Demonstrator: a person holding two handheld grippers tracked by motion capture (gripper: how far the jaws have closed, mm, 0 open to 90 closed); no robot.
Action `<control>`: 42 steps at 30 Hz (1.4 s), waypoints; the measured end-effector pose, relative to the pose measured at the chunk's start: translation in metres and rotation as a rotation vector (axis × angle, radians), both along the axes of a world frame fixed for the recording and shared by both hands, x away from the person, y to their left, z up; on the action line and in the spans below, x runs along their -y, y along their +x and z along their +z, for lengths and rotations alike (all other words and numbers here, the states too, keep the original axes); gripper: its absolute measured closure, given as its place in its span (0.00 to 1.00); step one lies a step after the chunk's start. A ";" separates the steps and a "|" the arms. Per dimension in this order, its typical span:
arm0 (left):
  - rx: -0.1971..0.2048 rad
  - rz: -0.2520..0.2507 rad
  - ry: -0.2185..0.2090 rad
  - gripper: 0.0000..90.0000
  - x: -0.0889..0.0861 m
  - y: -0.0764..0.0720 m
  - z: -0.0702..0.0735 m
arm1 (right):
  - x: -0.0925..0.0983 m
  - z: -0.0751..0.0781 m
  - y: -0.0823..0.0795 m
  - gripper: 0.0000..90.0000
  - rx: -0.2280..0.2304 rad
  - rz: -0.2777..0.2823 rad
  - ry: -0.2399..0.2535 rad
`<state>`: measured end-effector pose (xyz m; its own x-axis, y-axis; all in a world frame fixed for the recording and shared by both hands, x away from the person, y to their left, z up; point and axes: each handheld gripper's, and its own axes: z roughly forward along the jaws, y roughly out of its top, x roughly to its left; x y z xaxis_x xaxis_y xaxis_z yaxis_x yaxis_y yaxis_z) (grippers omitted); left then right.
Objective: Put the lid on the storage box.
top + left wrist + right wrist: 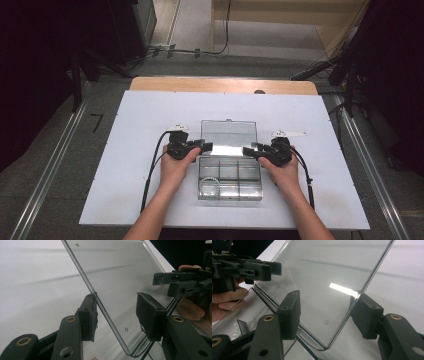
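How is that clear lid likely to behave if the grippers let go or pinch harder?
The clear lid stands raised off its box, so it may well swing on release. It looks thin and glossy, probably slippery in the left gripper, and perhaps flexes if the right gripper pinches.

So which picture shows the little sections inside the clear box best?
The high view: it looks down into the box's compartments. The right gripper view catches a corner of them under the raised lid; the left gripper view mostly shows the lid.

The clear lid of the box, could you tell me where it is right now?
In the high view the lid stands open behind the compartment box, mid-table, between the left gripper and right gripper.
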<state>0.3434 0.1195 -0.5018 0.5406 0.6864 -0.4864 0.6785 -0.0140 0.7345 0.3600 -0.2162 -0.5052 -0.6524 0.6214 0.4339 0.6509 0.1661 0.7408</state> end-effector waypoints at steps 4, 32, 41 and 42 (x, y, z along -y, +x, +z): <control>0.018 -0.001 0.006 0.61 -0.001 -0.002 0.002 | 0.000 0.002 -0.002 0.49 0.018 -0.002 -0.001; 0.132 -0.057 -0.003 0.80 -0.007 -0.017 0.018 | 0.007 0.019 -0.016 0.73 0.150 0.006 0.006; 0.154 -0.068 0.011 0.77 -0.005 -0.018 0.020 | 0.007 0.020 -0.020 0.75 0.191 0.018 -0.011; 0.156 -0.067 0.011 0.74 -0.004 -0.018 0.022 | 0.007 0.020 -0.020 0.75 0.193 0.018 -0.012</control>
